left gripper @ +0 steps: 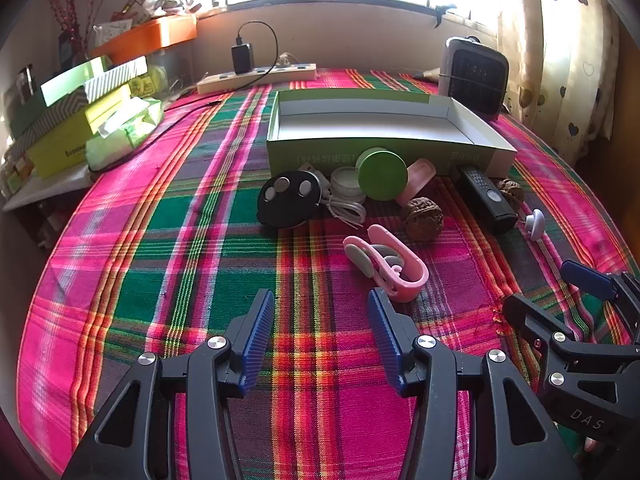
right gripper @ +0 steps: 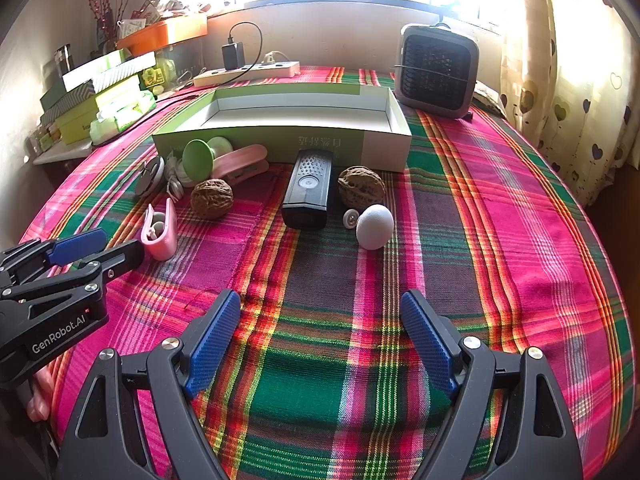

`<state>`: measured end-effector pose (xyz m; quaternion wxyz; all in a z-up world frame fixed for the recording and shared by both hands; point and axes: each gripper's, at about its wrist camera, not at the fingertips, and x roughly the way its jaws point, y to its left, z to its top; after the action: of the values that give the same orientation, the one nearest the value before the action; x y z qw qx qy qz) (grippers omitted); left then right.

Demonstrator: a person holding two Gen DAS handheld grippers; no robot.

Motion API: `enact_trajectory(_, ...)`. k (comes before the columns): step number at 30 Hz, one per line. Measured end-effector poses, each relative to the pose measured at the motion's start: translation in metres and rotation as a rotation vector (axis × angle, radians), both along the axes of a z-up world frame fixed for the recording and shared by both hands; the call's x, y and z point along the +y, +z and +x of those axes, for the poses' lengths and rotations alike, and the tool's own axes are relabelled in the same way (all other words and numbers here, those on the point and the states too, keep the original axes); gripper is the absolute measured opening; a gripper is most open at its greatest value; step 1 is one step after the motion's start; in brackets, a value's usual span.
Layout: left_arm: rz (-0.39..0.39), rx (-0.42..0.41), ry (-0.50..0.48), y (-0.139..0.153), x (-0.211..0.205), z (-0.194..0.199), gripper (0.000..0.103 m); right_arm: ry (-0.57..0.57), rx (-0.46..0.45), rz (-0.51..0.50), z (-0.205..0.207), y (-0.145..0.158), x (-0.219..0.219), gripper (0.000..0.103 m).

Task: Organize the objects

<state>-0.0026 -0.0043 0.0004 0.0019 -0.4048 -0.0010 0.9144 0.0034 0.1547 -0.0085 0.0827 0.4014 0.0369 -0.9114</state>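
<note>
An open green-and-white box (left gripper: 312, 156) (right gripper: 248, 140) lies empty on the plaid cloth. Along its front wall lie a black oval case (left gripper: 289, 200), a green lid (left gripper: 382, 174) (right gripper: 197, 160), a black remote (left gripper: 486, 196) (right gripper: 308, 188), two walnuts (left gripper: 422, 220) (right gripper: 361, 188) and a white egg (right gripper: 374, 226). A pink clip (left gripper: 392, 264) (right gripper: 160, 232) lies nearer, just beyond my left gripper (left gripper: 320, 296) (right gripper: 108, 248), which is open and holds nothing. My right gripper (right gripper: 320, 298) (left gripper: 560, 296) hovers open and empty, short of the remote and the egg.
A grey fan heater (right gripper: 436, 70) stands behind the box at the right. A power strip (left gripper: 256, 78) with a charger lies by the wall. Stacked boxes (left gripper: 80, 120) and a tissue pack (left gripper: 124, 132) crowd the left edge. A curtain (right gripper: 568, 100) hangs at the right.
</note>
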Motion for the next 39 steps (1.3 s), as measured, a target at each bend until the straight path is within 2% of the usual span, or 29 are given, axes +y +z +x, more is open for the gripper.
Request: enact_trajectory(39,-0.01,-0.001,-0.003,-0.0031,0.0064,-0.0028,0.048,-0.002,-0.002,0.003,0.0005,0.0004,-0.0021,0.083)
